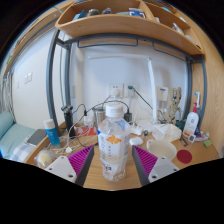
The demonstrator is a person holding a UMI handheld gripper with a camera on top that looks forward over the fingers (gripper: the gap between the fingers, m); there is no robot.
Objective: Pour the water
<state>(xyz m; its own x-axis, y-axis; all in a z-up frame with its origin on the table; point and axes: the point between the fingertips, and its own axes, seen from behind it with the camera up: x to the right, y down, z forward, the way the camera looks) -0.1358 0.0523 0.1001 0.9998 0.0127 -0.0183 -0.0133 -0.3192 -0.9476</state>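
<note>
- Between the fingers (79, 164), just above desk (100, 178): clear water bottle (114, 146), upright, cap on.
- Gripper (113, 166) clenched on bottle, both pads pressing its sides – prob. kept upright to avoid spilling.
- White bowl (161, 149) right of bottle, near; likely pour target.

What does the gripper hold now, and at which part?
The gripper holds a clear bottle upright, with both fingers pressing on its lower body, one at each side. The cap end is free.
</note>
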